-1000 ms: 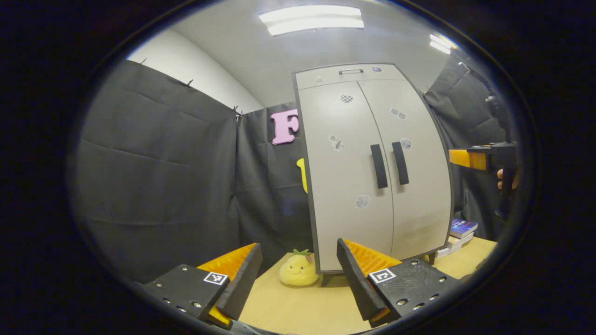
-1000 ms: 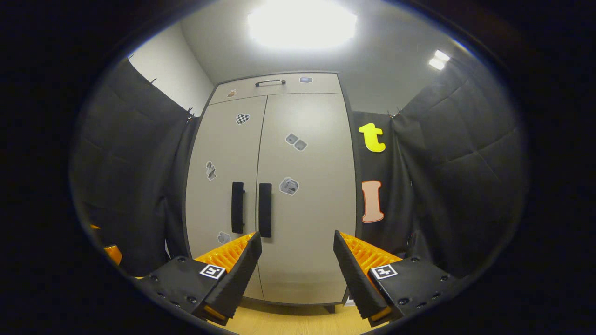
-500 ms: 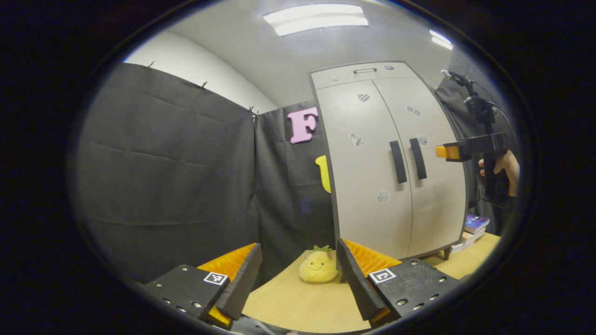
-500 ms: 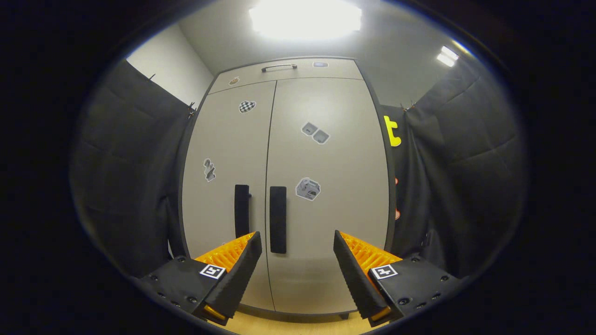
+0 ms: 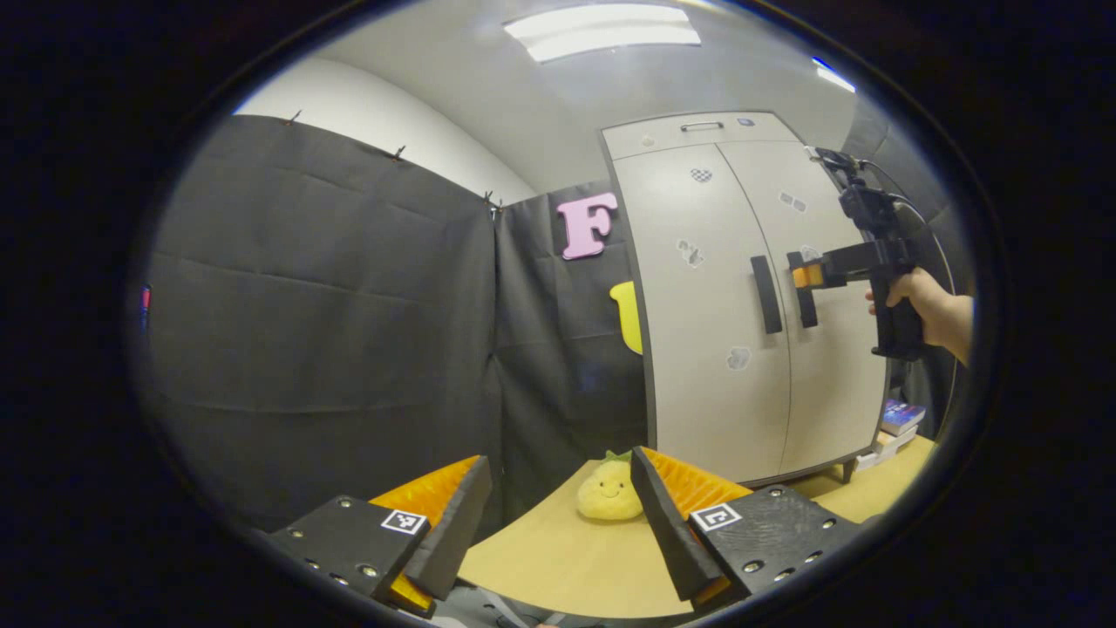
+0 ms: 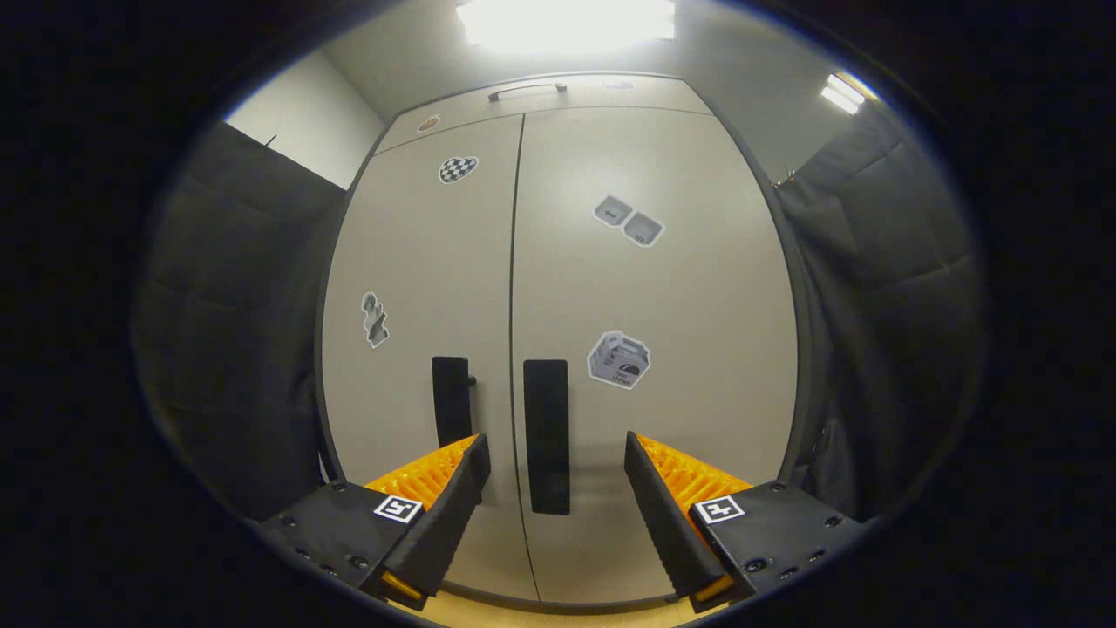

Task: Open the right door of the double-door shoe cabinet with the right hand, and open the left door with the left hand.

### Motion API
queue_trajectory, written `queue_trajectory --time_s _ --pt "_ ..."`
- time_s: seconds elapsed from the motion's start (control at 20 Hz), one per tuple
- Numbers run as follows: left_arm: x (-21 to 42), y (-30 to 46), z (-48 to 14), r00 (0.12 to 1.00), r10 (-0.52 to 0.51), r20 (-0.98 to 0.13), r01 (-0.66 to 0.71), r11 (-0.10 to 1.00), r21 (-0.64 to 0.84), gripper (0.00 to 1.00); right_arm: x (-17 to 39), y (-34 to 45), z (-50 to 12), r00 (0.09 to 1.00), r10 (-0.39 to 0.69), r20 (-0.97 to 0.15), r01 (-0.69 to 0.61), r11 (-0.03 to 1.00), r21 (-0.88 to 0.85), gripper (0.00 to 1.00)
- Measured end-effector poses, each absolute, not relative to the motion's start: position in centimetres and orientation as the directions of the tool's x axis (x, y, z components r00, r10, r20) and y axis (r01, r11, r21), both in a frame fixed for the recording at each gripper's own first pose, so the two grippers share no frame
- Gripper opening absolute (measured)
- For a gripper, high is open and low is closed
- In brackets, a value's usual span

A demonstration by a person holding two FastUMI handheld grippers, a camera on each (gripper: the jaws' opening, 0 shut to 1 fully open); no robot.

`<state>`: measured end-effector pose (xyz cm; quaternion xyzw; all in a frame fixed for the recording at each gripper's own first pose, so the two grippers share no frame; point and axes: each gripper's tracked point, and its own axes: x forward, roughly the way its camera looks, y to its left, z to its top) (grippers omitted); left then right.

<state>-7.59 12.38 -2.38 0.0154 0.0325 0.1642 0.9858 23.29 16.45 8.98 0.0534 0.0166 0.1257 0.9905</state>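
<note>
The pale grey shoe cabinet (image 6: 558, 288) has both doors shut, each with a black vertical handle. In the right gripper view the right door's handle (image 6: 547, 436) stands between my open right gripper's (image 6: 555, 501) fingers, which are close to it without touching. The left door's handle (image 6: 451, 399) is just to its left. In the left gripper view the cabinet (image 5: 750, 296) is far off at the right, and the right gripper (image 5: 806, 276), held by a hand (image 5: 928, 305), is at the right handle (image 5: 803, 290). My left gripper (image 5: 558, 519) is open, holding nothing, low over the table.
A yellow plush toy (image 5: 608, 490) sits on the wooden table (image 5: 558, 558) beside the cabinet's left foot. A stack of books (image 5: 894, 423) lies to the cabinet's right. Black cloth walls close in on both sides. A small drawer with a metal handle (image 6: 527, 88) tops the cabinet.
The right gripper has moved in towards the cabinet until the right handle stands between its fingers. The left gripper view has swung left, so the cabinet sits farther right and looks smaller.
</note>
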Motion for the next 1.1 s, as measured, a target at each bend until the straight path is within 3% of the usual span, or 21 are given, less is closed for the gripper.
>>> queue_trajectory --time_s 0.2,0.4,0.45,0.5,0.6,0.65,0.7,0.8,0.9,1.0,1.1 --pt "-8.3 13.3 -2.6 0.935 0.348 -0.068 -0.346 0.937 0.042 0.94 25.5 17.3 8.3 0.966 0.250 -0.068 -0.242 0.964 0.109 0.97" --pt "-8.8 13.9 -2.7 0.930 0.361 -0.075 -0.358 0.933 0.045 0.95 27.1 17.8 8.4 0.964 0.251 -0.093 -0.240 0.964 0.113 0.89" --pt "-8.9 14.0 -2.8 0.929 0.362 -0.075 -0.360 0.932 0.045 0.95 27.4 17.9 7.9 0.964 0.247 -0.100 -0.236 0.965 0.114 0.84" --pt "-8.9 14.0 -2.8 0.929 0.363 -0.075 -0.360 0.932 0.045 0.95 27.6 18.0 7.7 0.962 0.247 -0.114 -0.234 0.965 0.114 0.70" --pt "-8.9 14.0 -2.9 0.929 0.362 -0.077 -0.360 0.932 0.042 0.95 27.9 18.4 6.9 0.956 0.252 -0.148 -0.237 0.965 0.114 0.64" --pt "-8.9 14.1 -3.0 0.929 0.362 -0.079 -0.360 0.932 0.040 0.95 28.2 18.2 6.7 0.957 0.240 -0.160 -0.225 0.969 0.105 0.57" --pt "-8.9 14.1 -2.9 0.929 0.361 -0.081 -0.359 0.932 0.038 0.95 28.4 18.3 6.4 0.958 0.238 -0.163 -0.223 0.969 0.106 0.64" --pt "-9.1 14.1 -2.9 0.929 0.361 -0.082 -0.359 0.933 0.037 0.95 28.4 18.4 6.0 0.956 0.235 -0.175 -0.219 0.970 0.104 0.39" --pt "-9.0 14.2 -3.0 0.929 0.361 -0.082 -0.359 0.933 0.038 0.95 28.1 18.4 6.3 0.959 0.227 -0.172 -0.210 0.972 0.109 0.32" --pt "-9.2 14.4 -2.8 0.929 0.363 -0.077 -0.361 0.932 0.037 0.95 28.2 18.3 6.3 0.957 0.229 -0.177 -0.208 0.970 0.130 0.14" --pt "-9.5 14.5 -2.6 0.930 0.361 -0.070 -0.359 0.933 0.032 0.95 28.0 18.3 6.3 0.952 0.240 -0.192 -0.217 0.967 0.131 0.13"
